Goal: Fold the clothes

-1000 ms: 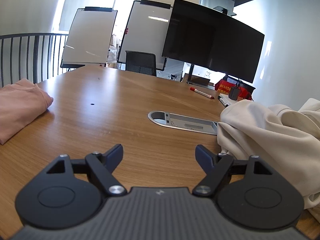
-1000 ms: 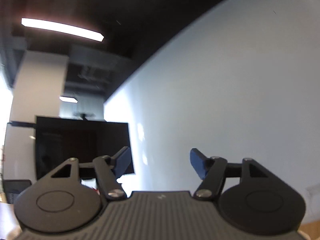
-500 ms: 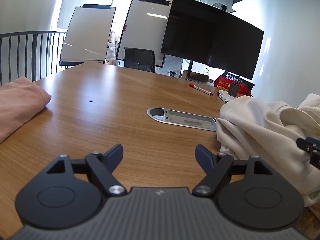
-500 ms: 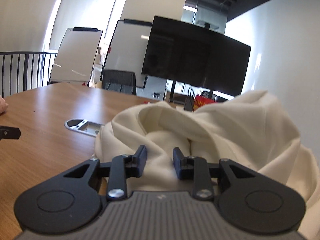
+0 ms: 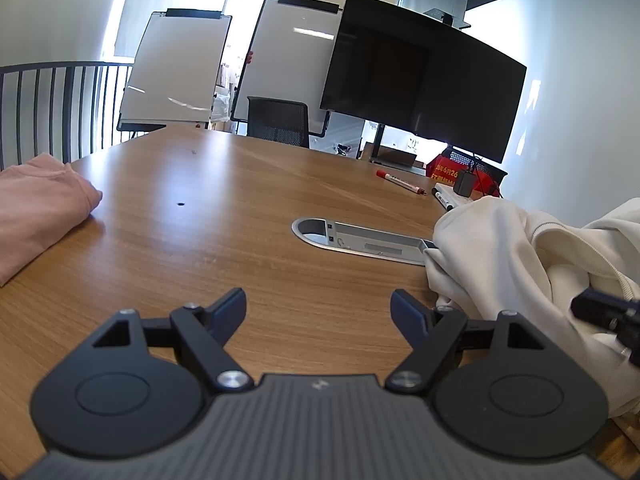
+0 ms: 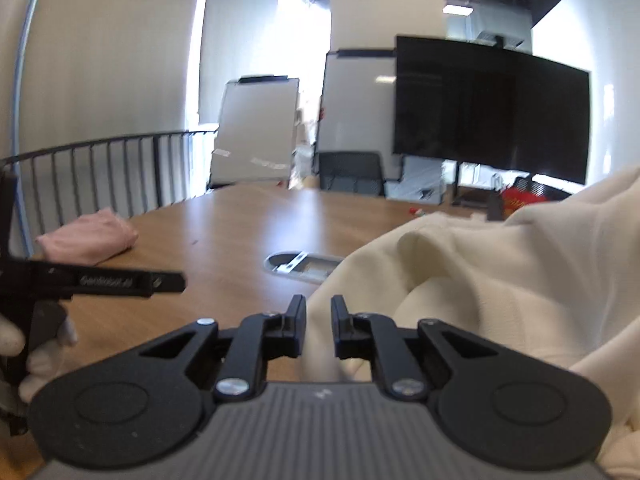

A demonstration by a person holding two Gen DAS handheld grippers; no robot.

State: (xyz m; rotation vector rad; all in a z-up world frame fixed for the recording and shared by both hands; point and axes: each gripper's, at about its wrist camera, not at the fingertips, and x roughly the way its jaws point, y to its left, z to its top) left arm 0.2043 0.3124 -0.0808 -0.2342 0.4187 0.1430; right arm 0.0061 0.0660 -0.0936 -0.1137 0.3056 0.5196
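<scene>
A crumpled cream sweatshirt [image 5: 520,248] lies on the right of the wooden table [image 5: 240,208]. My right gripper [image 6: 319,308] is at its near edge; its jaws are closing and a fold of the cream sweatshirt [image 6: 480,264] sits pinched between them. One right fingertip [image 5: 600,312] shows against the cloth in the left wrist view. My left gripper [image 5: 318,298] hovers open over bare wood to the left of the sweatshirt, holding nothing. A folded pink garment [image 5: 36,208] rests at the table's far left edge.
A metal cable port [image 5: 360,238] is set into the table's middle. Markers [image 5: 400,182] and a small adapter lie at the far right. A chair [image 5: 278,122], two whiteboards, a big dark monitor [image 5: 424,92] and a railing [image 5: 52,108] stand beyond.
My right gripper swung down from facing the wall and ceiling to the cream sweatshirt, and its jaws narrowed around a fold. The left gripper stayed put and open.
</scene>
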